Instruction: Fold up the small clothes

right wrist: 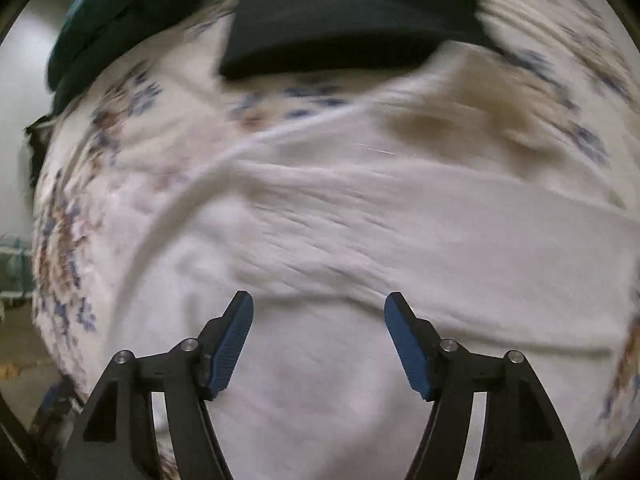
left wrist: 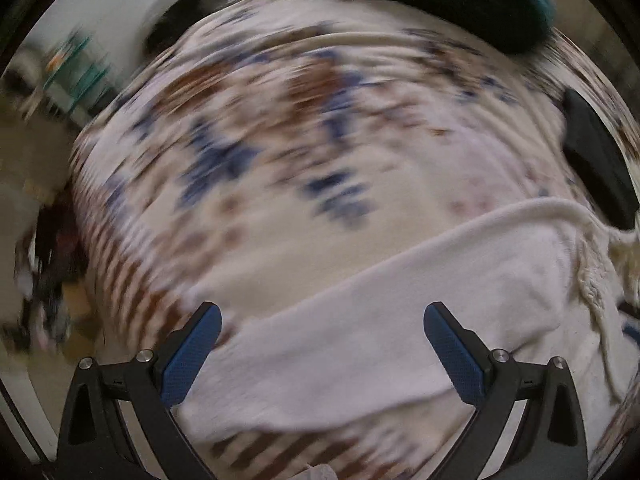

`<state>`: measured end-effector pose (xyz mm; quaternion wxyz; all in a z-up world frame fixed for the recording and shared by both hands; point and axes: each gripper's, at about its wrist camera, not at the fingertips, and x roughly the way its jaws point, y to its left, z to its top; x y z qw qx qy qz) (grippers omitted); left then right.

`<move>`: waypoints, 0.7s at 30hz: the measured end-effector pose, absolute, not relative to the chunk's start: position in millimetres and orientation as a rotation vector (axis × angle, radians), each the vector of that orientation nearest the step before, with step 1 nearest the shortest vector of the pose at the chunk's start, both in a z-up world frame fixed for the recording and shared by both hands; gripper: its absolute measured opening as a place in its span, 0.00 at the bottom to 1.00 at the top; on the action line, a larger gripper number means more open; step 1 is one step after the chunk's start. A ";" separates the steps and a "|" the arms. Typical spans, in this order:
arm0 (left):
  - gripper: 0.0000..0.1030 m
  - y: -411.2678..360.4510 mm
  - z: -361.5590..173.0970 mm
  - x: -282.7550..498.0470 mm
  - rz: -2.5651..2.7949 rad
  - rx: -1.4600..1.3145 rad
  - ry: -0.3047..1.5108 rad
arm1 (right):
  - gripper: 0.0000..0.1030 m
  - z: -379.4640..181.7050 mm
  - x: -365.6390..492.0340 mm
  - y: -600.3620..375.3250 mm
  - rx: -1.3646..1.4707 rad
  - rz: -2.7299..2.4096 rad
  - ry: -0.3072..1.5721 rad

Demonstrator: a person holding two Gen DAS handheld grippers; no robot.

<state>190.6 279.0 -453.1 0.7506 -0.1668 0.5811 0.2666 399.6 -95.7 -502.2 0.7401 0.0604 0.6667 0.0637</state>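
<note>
A white garment [left wrist: 400, 320] lies flat on a floral bedspread [left wrist: 256, 152], with a rolled hem along its far edge and a knitted trim at the right. My left gripper [left wrist: 322, 316] is open and empty above the garment's left end. In the right wrist view the same white garment [right wrist: 360, 240] fills the middle, wrinkled, with a brownish patch [right wrist: 460, 120] at its far right. My right gripper [right wrist: 319, 304] is open and empty just above the cloth. Both views are motion-blurred.
A folded black cloth [right wrist: 352, 20] lies on the bedspread [right wrist: 80, 208] beyond the white garment, and a dark teal cloth [right wrist: 120, 8] at the far left. In the left wrist view a black object [left wrist: 596, 160] sits at the right and the bed edge drops off left.
</note>
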 end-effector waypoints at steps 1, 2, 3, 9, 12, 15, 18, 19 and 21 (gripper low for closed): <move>1.00 293.7 -455.4 168.9 0.617 -0.423 1.275 | 0.72 -499.0 389.6 -112.3 0.134 0.115 1.462; 1.00 307.1 -459.6 149.9 0.651 -0.478 1.277 | 0.72 -497.9 381.9 -129.2 0.138 0.092 1.465; 1.00 321.1 -467.1 129.8 0.691 -0.538 1.276 | 0.72 -497.6 381.6 -144.0 0.142 0.077 1.472; 0.96 368.8 -552.6 58.9 0.759 -1.007 1.306 | 0.72 -529.4 348.6 -186.5 0.211 -0.008 1.573; 0.77 373.2 -581.3 46.1 0.757 -1.176 1.257 | 0.72 -538.3 331.9 -188.3 0.203 -0.033 1.597; 0.22 372.2 -564.4 46.2 0.803 -1.150 1.172 | 0.72 -542.1 321.8 -181.2 0.170 -0.021 1.605; 0.11 375.8 -527.5 54.1 0.768 -1.054 1.068 | 0.72 -542.2 314.1 -172.2 0.118 -0.002 1.608; 0.11 380.5 -514.5 58.2 0.751 -1.024 1.029 | 0.72 -541.7 311.4 -170.1 0.101 0.010 1.606; 0.11 393.3 -501.5 61.5 0.748 -0.991 0.980 | 0.72 -542.2 306.7 -165.8 0.051 0.028 1.603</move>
